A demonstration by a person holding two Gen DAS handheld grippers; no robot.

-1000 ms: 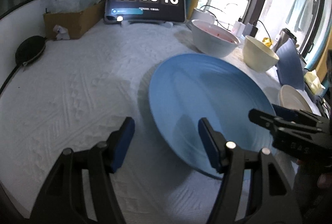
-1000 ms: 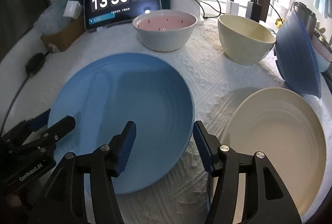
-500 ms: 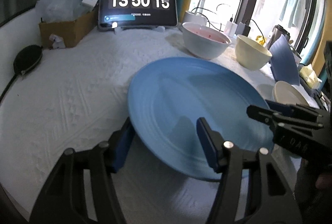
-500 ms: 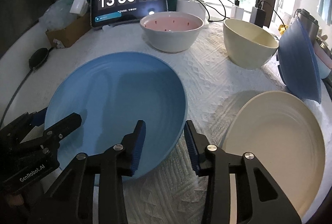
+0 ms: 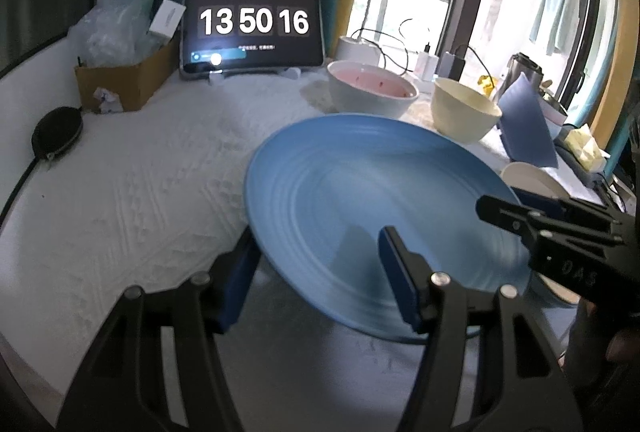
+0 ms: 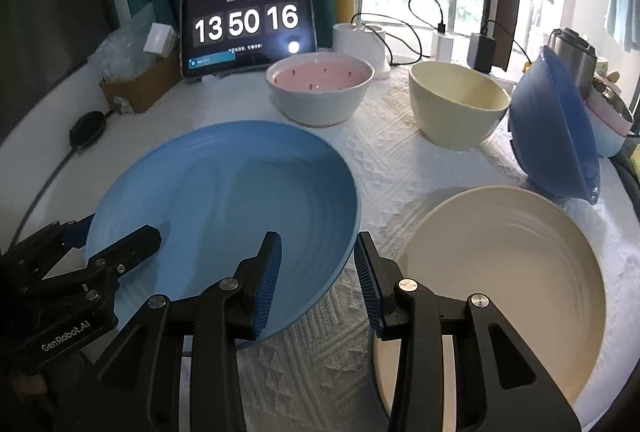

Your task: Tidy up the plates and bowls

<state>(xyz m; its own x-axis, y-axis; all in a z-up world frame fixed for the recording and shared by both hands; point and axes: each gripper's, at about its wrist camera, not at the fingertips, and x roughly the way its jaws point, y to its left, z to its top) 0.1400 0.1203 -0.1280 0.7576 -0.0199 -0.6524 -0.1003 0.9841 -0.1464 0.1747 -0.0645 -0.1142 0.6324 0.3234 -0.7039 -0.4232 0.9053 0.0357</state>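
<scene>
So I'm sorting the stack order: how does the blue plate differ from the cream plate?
The blue plate is tilted with its near edge lifted off the cloth; the cream plate lies flat. The blue plate's rim sits between the pads of both the left gripper and the right gripper; nothing straddles the cream plate. Colour differs: sky blue against pale cream. Both are round, ridged in concentric rings, empty, and look alike in size.
</scene>
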